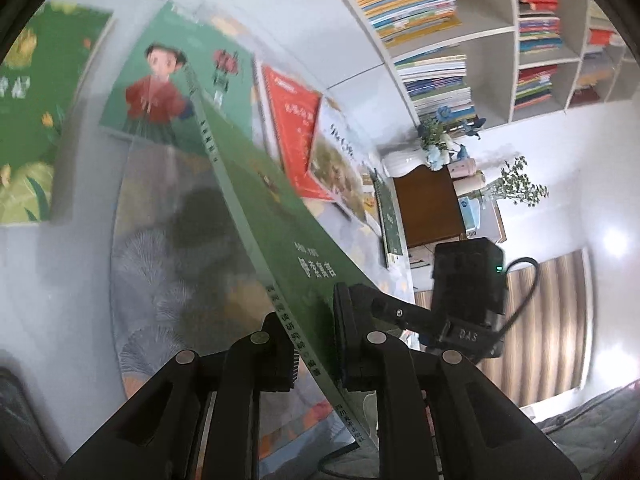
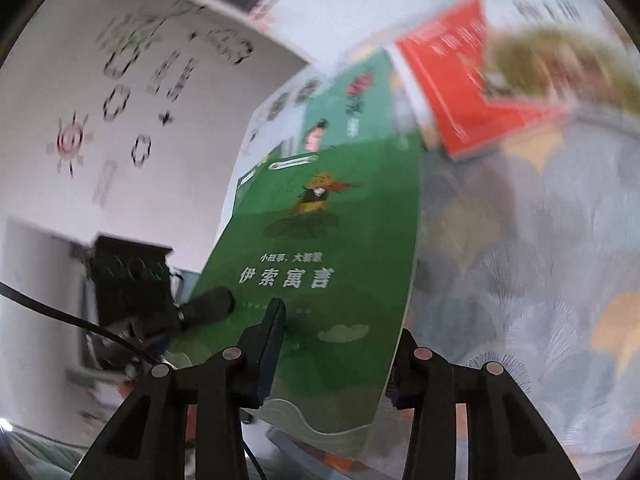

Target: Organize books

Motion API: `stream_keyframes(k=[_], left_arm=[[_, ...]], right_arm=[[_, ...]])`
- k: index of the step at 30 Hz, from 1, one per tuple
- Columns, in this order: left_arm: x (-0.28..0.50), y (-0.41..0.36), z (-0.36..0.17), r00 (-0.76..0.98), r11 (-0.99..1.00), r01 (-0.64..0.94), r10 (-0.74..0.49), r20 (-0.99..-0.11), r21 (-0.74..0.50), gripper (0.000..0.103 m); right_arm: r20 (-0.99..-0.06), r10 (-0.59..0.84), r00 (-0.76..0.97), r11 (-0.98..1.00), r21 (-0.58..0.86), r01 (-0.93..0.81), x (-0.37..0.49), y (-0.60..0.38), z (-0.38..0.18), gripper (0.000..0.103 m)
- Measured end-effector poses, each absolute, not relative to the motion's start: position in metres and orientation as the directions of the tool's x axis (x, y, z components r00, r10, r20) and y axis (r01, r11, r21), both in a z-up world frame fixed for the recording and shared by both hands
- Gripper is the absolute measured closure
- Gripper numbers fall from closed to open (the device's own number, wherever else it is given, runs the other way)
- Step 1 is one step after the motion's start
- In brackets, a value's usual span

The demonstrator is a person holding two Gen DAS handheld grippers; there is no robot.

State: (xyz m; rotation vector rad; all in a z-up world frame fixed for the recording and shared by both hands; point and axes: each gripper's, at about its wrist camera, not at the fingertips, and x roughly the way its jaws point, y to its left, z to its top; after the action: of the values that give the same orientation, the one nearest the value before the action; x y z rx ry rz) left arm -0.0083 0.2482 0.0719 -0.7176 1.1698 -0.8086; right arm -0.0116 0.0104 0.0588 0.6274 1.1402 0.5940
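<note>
A thin green picture book (image 1: 280, 216) with white title lettering is lifted off the patterned cloth, tilted on edge. My left gripper (image 1: 314, 344) is shut on its lower spine edge, one finger on each side. In the right wrist view the same green book (image 2: 320, 240) shows its cover. My right gripper (image 2: 340, 340) is shut on it, with one pad on the cover and the other finger behind the book. The right gripper's body (image 1: 466, 288) shows in the left wrist view. The left gripper's body (image 2: 132, 276) shows in the right wrist view.
More books lie flat on the cloth (image 1: 168, 272): a green one with a girl in red (image 1: 160, 80), a red one (image 1: 296, 128), a pale picture book (image 1: 336, 164), another green one (image 1: 28, 120). A white bookshelf (image 1: 500, 36), brown cabinet (image 1: 432, 208) and vase (image 1: 404, 160) stand beyond. A drawn-on whiteboard (image 2: 120, 100) is at left.
</note>
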Motion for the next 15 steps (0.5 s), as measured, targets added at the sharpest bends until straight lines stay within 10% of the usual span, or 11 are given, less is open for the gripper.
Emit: stream_keyframes(k=[15], left_arm=[[0.006,0.327,0.169,0.41,0.622,0.267,-0.764,-0.497,-0.736,0.089]], right_arm=[[-0.626,0.662,0.413,0.745,0.486,-0.457,0.017,0.104,0.169,0.06]])
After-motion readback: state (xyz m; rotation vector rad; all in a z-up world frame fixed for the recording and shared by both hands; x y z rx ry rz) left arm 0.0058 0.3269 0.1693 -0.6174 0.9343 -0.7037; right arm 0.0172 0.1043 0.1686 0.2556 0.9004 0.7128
